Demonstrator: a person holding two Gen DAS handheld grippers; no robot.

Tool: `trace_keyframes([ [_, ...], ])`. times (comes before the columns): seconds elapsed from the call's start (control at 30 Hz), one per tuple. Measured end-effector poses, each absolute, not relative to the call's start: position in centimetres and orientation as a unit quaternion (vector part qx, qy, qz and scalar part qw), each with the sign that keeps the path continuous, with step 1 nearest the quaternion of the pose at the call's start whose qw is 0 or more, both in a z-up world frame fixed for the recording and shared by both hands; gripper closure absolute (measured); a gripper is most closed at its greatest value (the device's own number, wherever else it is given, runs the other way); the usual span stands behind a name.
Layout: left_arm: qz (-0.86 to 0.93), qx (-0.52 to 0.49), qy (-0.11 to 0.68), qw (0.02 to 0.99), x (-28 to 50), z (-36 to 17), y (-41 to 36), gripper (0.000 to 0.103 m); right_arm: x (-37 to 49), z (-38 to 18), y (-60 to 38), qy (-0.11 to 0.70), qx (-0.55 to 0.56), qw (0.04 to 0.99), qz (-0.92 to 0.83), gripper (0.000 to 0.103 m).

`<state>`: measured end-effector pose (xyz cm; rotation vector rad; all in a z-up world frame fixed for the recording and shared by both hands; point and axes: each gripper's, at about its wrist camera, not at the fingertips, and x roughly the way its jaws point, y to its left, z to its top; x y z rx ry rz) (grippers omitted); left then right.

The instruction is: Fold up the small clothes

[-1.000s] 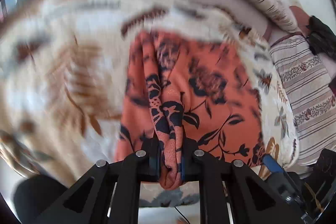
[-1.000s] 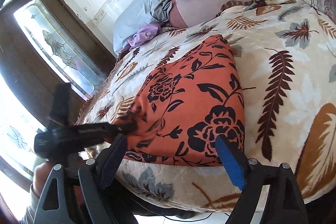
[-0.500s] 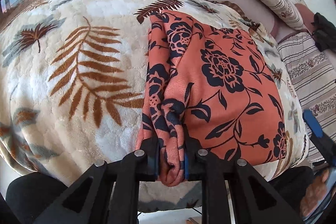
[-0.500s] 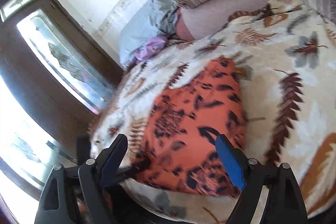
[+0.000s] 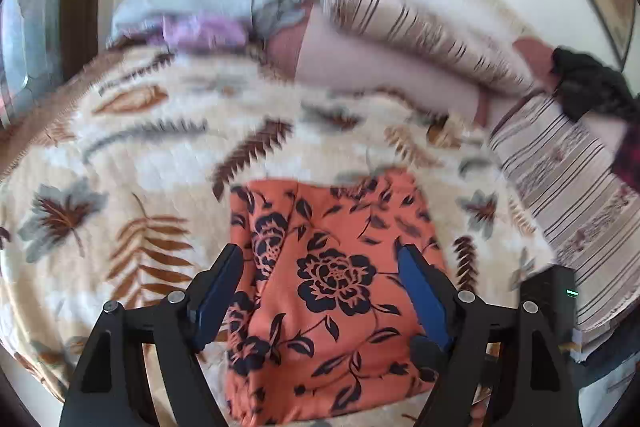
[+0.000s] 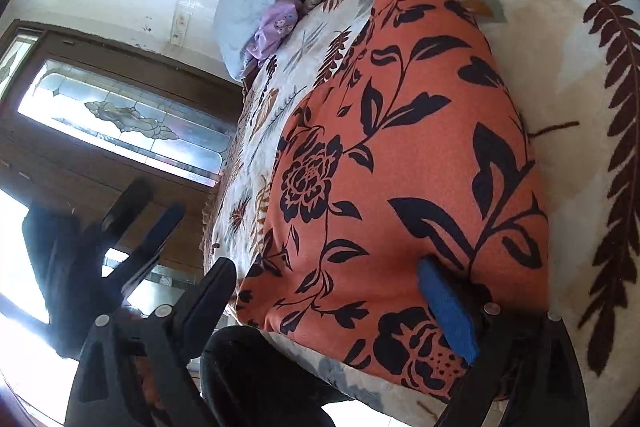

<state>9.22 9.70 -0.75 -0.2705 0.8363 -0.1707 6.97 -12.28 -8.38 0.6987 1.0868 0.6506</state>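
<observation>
Orange flowered cloth lies folded on the bed near its edge — left claw and right claw both gape wide, holding nothing — so the next fold needs a fresh grip.

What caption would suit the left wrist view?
Open left gripper above folded orange floral garment on leaf-print blanket.

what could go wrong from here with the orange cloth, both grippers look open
1. The orange floral cloth lies at the near edge of the bed, on the leaf-print blanket; a careless nudge could slide it off.
2. The left gripper and right gripper are both open with nothing held, so the bunched left side could stay creased in the fold.
3. A low regrasp might pinch the plush blanket along with the cloth.
</observation>
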Motion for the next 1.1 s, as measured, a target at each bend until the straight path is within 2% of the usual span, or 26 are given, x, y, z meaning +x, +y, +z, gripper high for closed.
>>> trace_keyframes([
  [0.1, -0.016, -0.097, 0.522, 0.847, 13.5, -8.2, 9.4, 0.041, 6.6, -7.6, -13.1, 0.504, 0.327, 0.741, 0.301, 0.009],
  [0.13, -0.017, -0.113, 0.502, 0.857, 13.0, -9.0, 10.1, 0.029, 6.4, -6.8, -13.9, 0.497, 0.336, 0.74, 0.303, 0.009],
  [0.17, -0.019, -0.121, 0.491, 0.863, 12.6, -9.2, 10.5, 0.028, 6.3, -5.9, -14.8, 0.482, 0.342, 0.747, 0.305, 0.009],
  [0.3, -0.027, -0.127, 0.477, 0.869, 12.0, -9.6, 10.7, 0.026, 8.1, -2.9, -18.6, 0.427, 0.392, 0.755, 0.306, 0.008],
  [0.4, -0.034, -0.132, 0.473, 0.87, 12.0, -9.9, 11.0, 0.024, 11.9, -3.1, -18.8, 0.433, 0.436, 0.721, 0.321, 0.008],
  [0.47, -0.038, -0.133, 0.47, 0.872, 11.9, -10.1, 11.1, 0.024, 14.3, -4.5, -17.9, 0.453, 0.45, 0.7, 0.321, 0.008],
  [0.57, -0.039, -0.126, 0.466, 0.875, 12.0, -10.2, 10.9, 0.024, 17.6, -10.6, -15.7, 0.545, 0.448, 0.65, 0.282, 0.009],
  [0.63, -0.042, -0.128, 0.463, 0.876, 12.0, -10.2, 11.0, 0.023, 17.8, -10.5, -16.2, 0.534, 0.474, 0.646, 0.271, 0.01],
  [0.73, -0.042, -0.127, 0.461, 0.877, 12.0, -10.2, 11.0, 0.023, 17.9, -6.6, -15.6, 0.519, 0.418, 0.694, 0.273, 0.009],
  [0.8, -0.042, -0.126, 0.461, 0.878, 12.0, -10.2, 11.0, 0.023, 19.0, -5.8, -15.1, 0.508, 0.432, 0.684, 0.296, 0.009],
  [0.9, -0.047, -0.132, 0.46, 0.877, 12.1, -10.3, 11.2, 0.023, 21.9, -8.3, -13.8, 0.539, 0.412, 0.685, 0.267, 0.009],
  [0.97, -0.05, -0.134, 0.459, 0.877, 12.1, -10.4, 11.3, 0.023, 22.7, -11.1, -14.2, 0.556, 0.438, 0.661, 0.249, 0.009],
  [1.03, -0.054, -0.139, 0.457, 0.877, 12.0, -10.4, 11.4, 0.023, 22.1, -9.3, -14.6, 0.536, 0.433, 0.679, 0.254, 0.009],
  [1.1, -0.056, -0.141, 0.458, 0.876, 12.1, -10.4, 11.5, 0.023, 20.4, -6.6, -14.9, 0.522, 0.375, 0.722, 0.255, 0.009],
])
